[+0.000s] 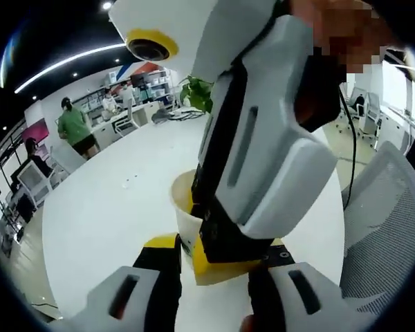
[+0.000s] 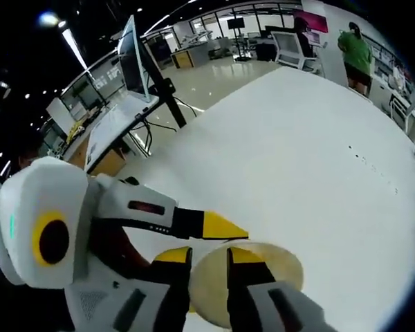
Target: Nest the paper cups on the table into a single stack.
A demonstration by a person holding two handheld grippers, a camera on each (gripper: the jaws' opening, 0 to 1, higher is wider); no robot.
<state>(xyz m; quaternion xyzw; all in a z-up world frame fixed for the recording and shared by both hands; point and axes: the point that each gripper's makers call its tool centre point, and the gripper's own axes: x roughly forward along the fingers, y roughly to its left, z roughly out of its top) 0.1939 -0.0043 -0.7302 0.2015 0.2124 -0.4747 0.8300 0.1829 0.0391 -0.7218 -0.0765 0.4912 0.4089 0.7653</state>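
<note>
A large white round table (image 1: 104,228) is spread across both views, its top bare and glossy. No brand, label or legible writing can be made out on it, on the cup or on either gripper.

In the left gripper view, the right gripper (image 1: 225,266) is seen coming in from above and the right, a bulky white and black body with yellow-tipped jaws pointing down at the table. One paper cup (image 1: 182,200) is counted there — white outside, pale cream inside, standing upright on the table just behind the left gripper (image 1: 214,277). The right gripper's jaws are set over the cup's near rim, one jaw appearing to reach inside the cup. The left gripper's own jaws rise from the bottom edge with a gap between them, and nothing is clamped in that gap.

In the right gripper view, the same cup (image 2: 277,266) is looked into from above, its round cream interior lying directly beyond the right gripper (image 2: 207,266). The two yellow-tipped jaws stand close together over the cup's rim; whether the wall is actually pinched between them cannot be told. The left gripper (image 2: 214,227) enters from the left, its yellow tip just beside the cup.

In the background, one person in a green shirt (image 1: 75,128) is seen standing near desks and shelves, and one white mesh office chair (image 1: 384,221) stands at the table's right edge.
</note>
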